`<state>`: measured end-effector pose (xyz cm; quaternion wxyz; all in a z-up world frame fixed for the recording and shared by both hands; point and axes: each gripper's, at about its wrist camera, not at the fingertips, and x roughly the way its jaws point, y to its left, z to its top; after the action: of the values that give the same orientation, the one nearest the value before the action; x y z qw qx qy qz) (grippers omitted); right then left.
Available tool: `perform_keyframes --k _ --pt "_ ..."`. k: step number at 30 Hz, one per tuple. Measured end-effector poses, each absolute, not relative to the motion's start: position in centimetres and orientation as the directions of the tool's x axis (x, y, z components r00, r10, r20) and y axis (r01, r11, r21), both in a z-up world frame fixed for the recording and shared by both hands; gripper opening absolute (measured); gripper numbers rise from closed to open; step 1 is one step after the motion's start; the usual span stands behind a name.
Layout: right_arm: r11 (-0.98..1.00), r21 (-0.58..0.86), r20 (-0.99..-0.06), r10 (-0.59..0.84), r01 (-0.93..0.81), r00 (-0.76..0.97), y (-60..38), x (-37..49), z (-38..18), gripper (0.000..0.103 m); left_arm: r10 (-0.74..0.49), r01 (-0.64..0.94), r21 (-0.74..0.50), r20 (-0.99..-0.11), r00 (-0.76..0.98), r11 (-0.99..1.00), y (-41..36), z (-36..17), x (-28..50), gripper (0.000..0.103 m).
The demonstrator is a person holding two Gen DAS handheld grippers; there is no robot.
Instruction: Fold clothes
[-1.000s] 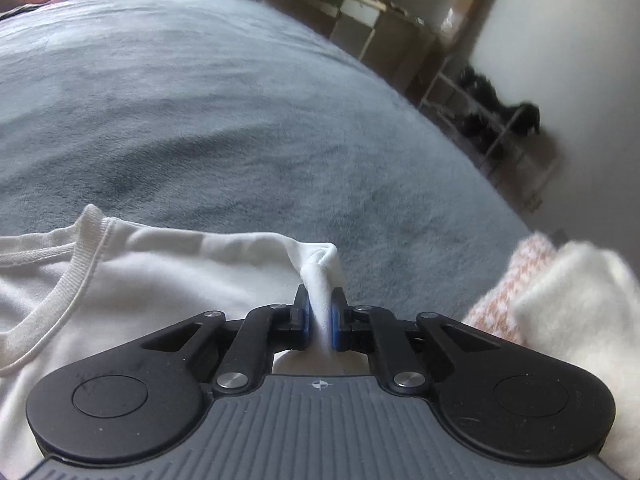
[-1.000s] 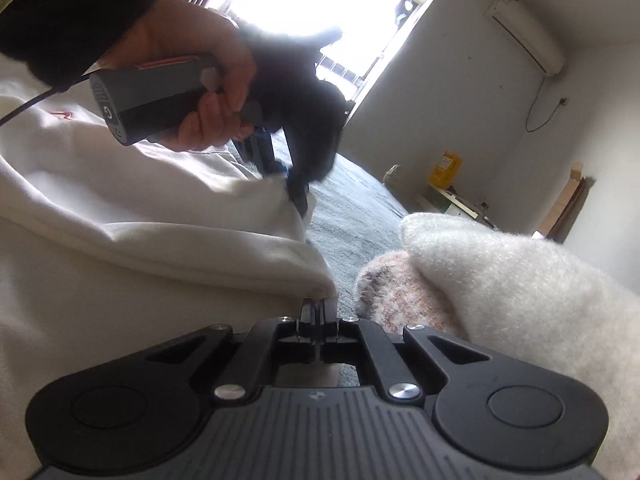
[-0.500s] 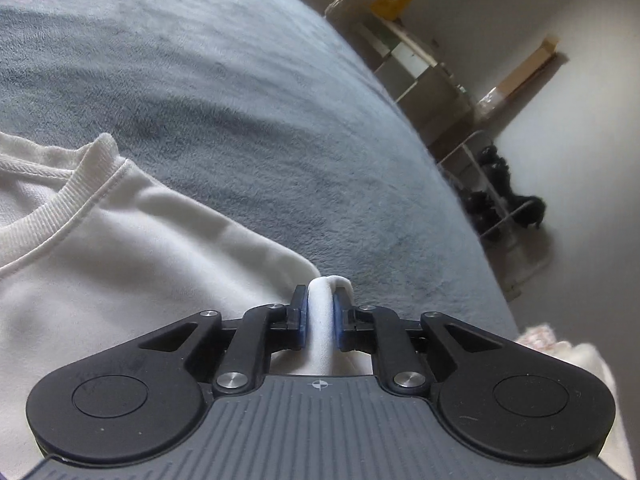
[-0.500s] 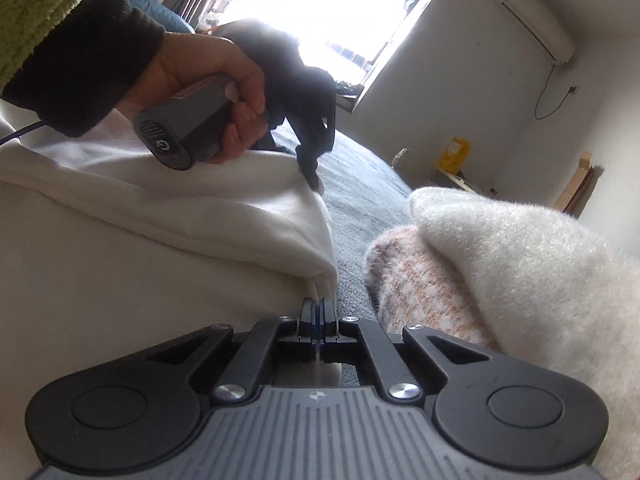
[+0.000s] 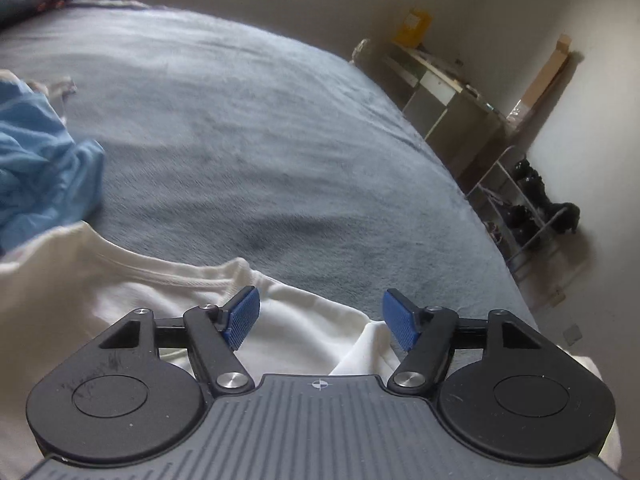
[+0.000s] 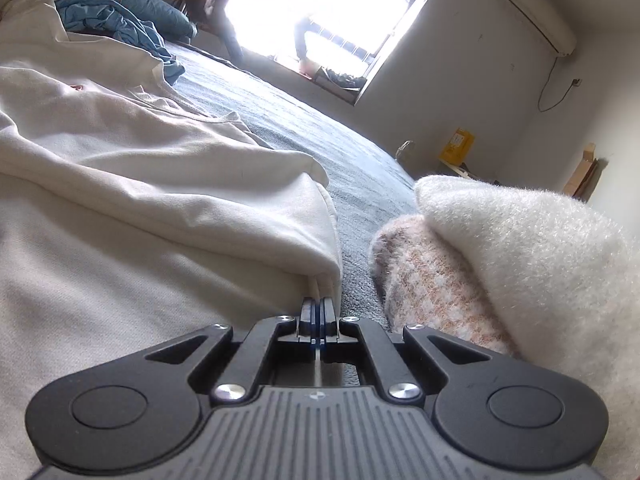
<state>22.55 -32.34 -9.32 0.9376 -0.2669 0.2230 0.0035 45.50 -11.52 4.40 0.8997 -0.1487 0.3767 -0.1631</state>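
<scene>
A white shirt (image 5: pixel 120 300) lies folded over on the grey bed cover (image 5: pixel 240 120). My left gripper (image 5: pixel 322 314) hangs just above the shirt's near corner. Its jaws are opening, and the blue pads (image 5: pixel 244 312) have nothing between them. In the right wrist view the same white shirt (image 6: pixel 160 200) shows a doubled layer. The shirt's lower edge runs straight into my right gripper (image 6: pixel 317 308), which is shut on that thin hem. The left gripper does not show in the right wrist view.
A fluffy white sweater (image 6: pixel 520 248) and a pink-and-white knit (image 6: pixel 424 288) lie just right of the right gripper. A crumpled blue garment (image 5: pixel 36 160) sits at the left. The bed's right edge drops toward a cabinet (image 5: pixel 448 96) and a shoe rack (image 5: pixel 528 208).
The left gripper let go of the pinched fold of white shirt, opened wide and lifted away. The hand with it has left the right wrist view. The right gripper stayed put.
</scene>
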Motion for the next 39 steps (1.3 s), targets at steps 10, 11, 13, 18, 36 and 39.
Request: perform_keyframes --k 10,11,13,18,36,39 --pt "0.865 -0.486 -0.416 -0.107 -0.121 0.903 -33.7 22.1 -9.7 0.002 -0.23 0.072 -0.281 -0.584 0.779 0.957 0.0 9.6 25.7 0.071" --pt "0.864 -0.489 -0.414 -0.109 -0.119 0.904 -33.7 22.2 -9.7 0.004 -0.217 0.061 -0.275 -0.58 0.785 0.959 1.1 9.3 23.9 0.071" --pt "0.857 -0.503 -0.406 -0.12 -0.112 0.906 -33.5 22.2 -9.7 0.008 -0.211 0.037 -0.295 -0.583 0.784 0.955 3.3 8.1 20.7 0.073" --pt "0.865 -0.495 -0.372 -0.128 -0.079 0.919 -33.9 20.7 -7.7 0.035 -0.242 -0.013 -0.379 -0.617 0.749 0.925 7.2 3.5 15.9 0.073" --pt "0.734 -0.547 -0.36 0.227 -0.402 0.905 -19.3 6.5 0.4 0.037 -0.27 0.015 -0.411 -0.57 0.775 0.911 10.7 -4.4 11.9 0.073" --pt "0.707 -0.57 -0.366 0.237 -0.418 0.9 -16.9 6.1 0.2 0.037 -0.271 0.022 -0.406 -0.57 0.775 0.914 11.0 -4.7 12.1 0.073"
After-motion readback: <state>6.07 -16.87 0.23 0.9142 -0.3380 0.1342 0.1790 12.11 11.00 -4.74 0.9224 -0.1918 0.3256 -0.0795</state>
